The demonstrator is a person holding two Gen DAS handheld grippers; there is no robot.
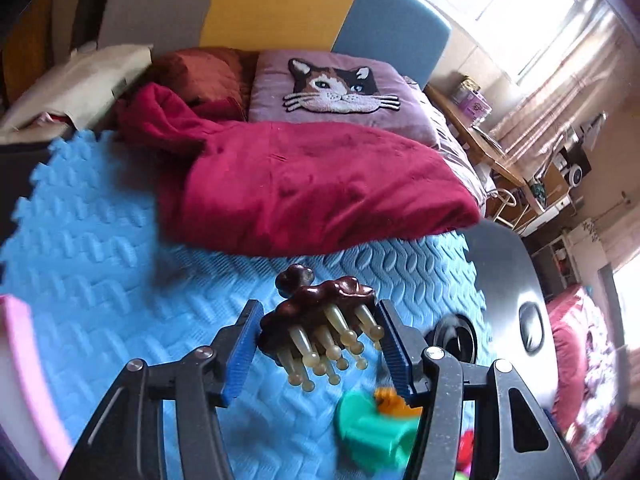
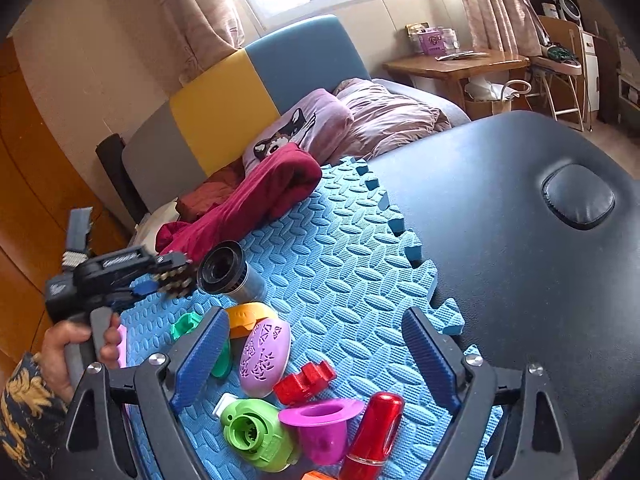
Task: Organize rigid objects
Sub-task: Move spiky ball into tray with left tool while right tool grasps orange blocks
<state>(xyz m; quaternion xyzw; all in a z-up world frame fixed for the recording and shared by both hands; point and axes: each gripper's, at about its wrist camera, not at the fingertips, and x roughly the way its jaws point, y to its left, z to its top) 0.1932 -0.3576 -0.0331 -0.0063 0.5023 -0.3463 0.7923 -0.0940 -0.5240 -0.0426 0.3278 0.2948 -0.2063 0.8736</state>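
We see the left gripper [image 1: 318, 344] clamped on a dark brown massage comb [image 1: 320, 320], its blue pads pressing the comb's two sides and its pale round-tipped teeth pointing back toward the camera; the comb hangs clear above the blue foam mat [image 1: 120, 264]. Just below and right of this gripper lie a green plastic piece [image 1: 372, 428] and an orange piece [image 1: 394, 402], both blurred. Ahead of it a red blanket [image 1: 320, 184] spreads over the mat's far edge. Our right gripper [image 2: 316, 356] stands wide apart and holds nothing. Between its fingers lie a purple oval shell [image 2: 264, 356], a red block [image 2: 306, 382], a magenta cup [image 2: 320, 428], a red bottle [image 2: 374, 436] and a green round case [image 2: 256, 436]. Ahead and to its left a black-and-silver cylinder [image 2: 230, 270] lies on its side.
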